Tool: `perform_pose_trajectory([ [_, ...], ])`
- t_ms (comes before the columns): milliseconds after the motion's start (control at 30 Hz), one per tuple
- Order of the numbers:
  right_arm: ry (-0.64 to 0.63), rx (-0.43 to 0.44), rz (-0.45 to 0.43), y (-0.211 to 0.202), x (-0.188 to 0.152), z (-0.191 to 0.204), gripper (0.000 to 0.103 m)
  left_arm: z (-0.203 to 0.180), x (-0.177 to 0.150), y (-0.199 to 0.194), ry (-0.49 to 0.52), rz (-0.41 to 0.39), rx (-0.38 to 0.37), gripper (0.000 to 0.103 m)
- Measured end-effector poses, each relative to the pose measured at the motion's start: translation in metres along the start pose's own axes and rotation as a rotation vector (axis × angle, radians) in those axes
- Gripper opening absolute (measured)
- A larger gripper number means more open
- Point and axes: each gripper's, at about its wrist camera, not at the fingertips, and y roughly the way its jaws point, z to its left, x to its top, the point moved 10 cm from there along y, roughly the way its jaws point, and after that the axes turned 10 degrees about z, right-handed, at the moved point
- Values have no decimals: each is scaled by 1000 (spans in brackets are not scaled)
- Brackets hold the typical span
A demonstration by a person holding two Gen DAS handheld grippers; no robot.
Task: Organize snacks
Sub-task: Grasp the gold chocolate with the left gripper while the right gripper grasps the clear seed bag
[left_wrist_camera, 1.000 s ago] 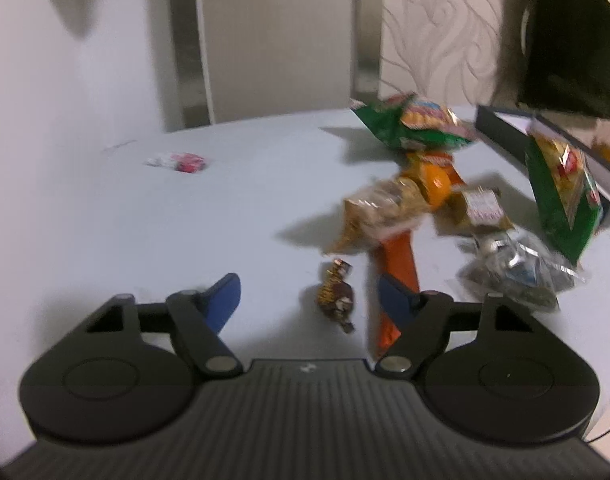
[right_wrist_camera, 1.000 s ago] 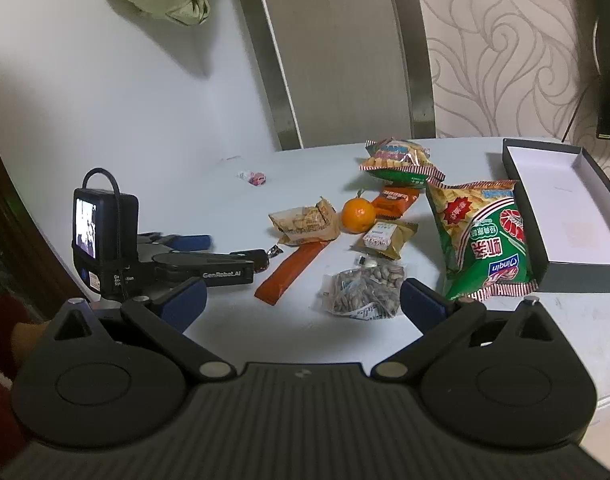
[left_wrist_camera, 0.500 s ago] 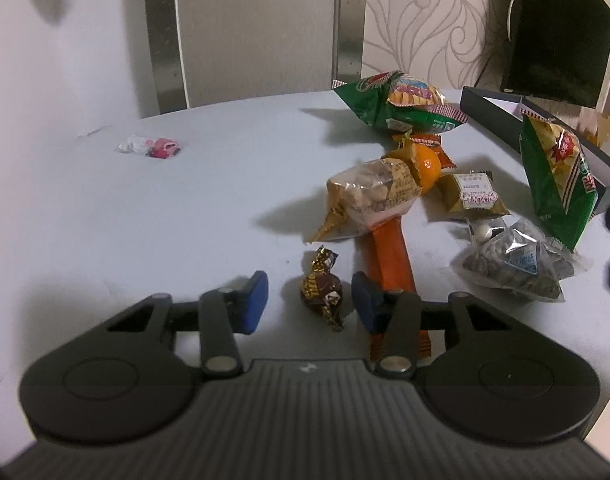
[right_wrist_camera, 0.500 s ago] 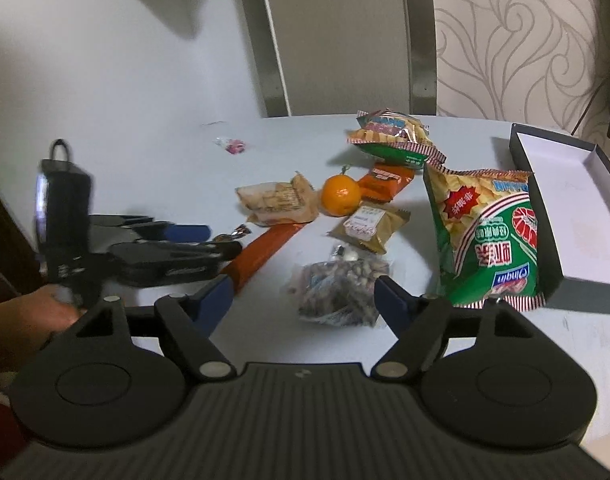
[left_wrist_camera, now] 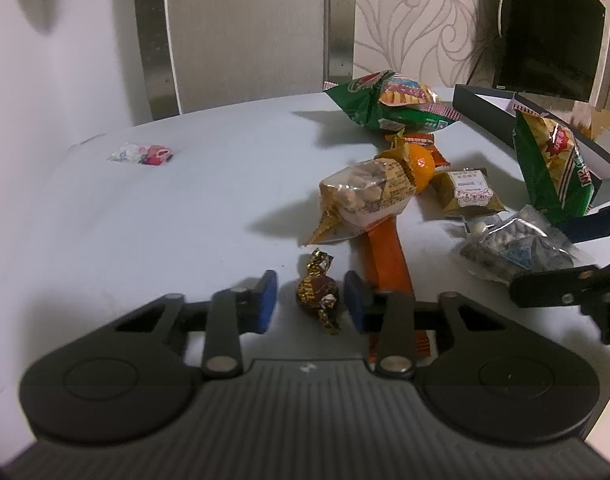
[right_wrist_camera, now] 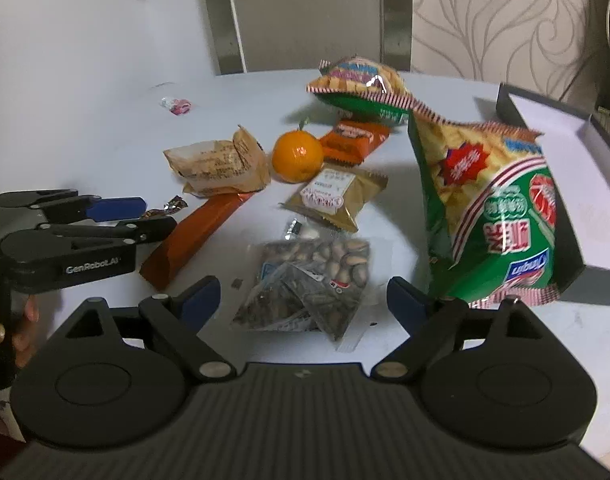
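Note:
A brown-and-gold wrapped candy (left_wrist_camera: 316,294) lies on the white table (left_wrist_camera: 185,208) between the blue pads of my left gripper (left_wrist_camera: 309,300). Its jaws are closing, with a gap still showing on each side of the candy. The right wrist view shows the same gripper (right_wrist_camera: 159,214) from the side, with the candy (right_wrist_camera: 169,206) at its tips. My right gripper (right_wrist_camera: 303,294) hangs low over a clear bag of seeds (right_wrist_camera: 309,280). Its jaws are opening and stand wide of the bag without touching it. It also reaches into the left wrist view (left_wrist_camera: 539,260) at the right.
Past the seeds lie a gold packet (right_wrist_camera: 337,196), an orange (right_wrist_camera: 297,156), a peanut bag (right_wrist_camera: 217,164), a long orange stick pack (right_wrist_camera: 193,236) and two green chip bags (right_wrist_camera: 489,208). An open dark box (right_wrist_camera: 565,128) stands right. A pink candy (right_wrist_camera: 177,104) lies far left.
My left jaws have narrowed around the candy while the hand stayed put. My right gripper has come forward and down over the seed bag and now shows in the left wrist view.

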Motion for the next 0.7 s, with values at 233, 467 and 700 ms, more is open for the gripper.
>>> perform_pose_trajectory([
  [233, -5, 18, 15, 12, -3, 0, 83, -5, -1, -1, 0, -1, -20, 26],
  [467, 3, 44, 3, 6, 0, -2, 74, -3, 1, -2, -22, 1, -34, 26],
  [700, 14, 50, -12, -3, -2, -5, 73, -2, 2, -2, -22, 0, -28, 26],
])
